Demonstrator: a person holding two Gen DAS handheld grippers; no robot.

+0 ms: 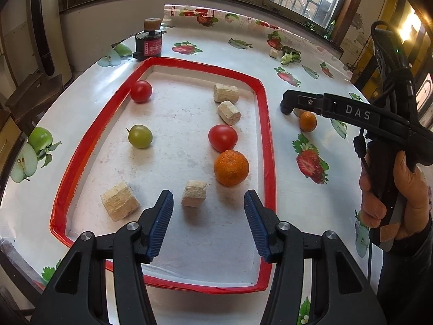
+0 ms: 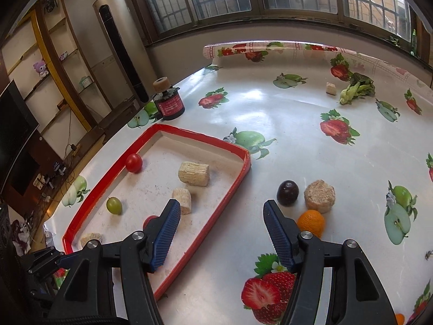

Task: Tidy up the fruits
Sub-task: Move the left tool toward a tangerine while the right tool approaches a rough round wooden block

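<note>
**Tray half filled, three fruits still out**

My left claw [image 1: 208, 205] stood about half open with nothing between its ribbed blue pads, poised over the near end of the red-rimmed tray [image 1: 266, 124]. My right claw [image 2: 222, 216] was likewise half open and empty, hanging over the tray's right rim.

Inside the tray I had four fruits: a dimpled orange [image 1: 231, 167] at about one o'clock from my left claw, a glossy red tomato [image 1: 222, 137] touching it just beyond, a smooth green grape [image 1: 140, 136] at eleven o'clock, and a second tomato [image 1: 141, 91] by the far left corner. Several pale, fibrous blocks [image 1: 120, 201] lay scattered among them.

Left on the bench [image 2: 270, 113], I judged, were a shiny dark plum [image 2: 288, 192] at one o'clock from my right claw, a small orange [image 2: 311, 222] at three o'clock, and a tiny one at the lower right edge. A coarse round block [image 2: 319, 195] sat beside the plum.
</note>
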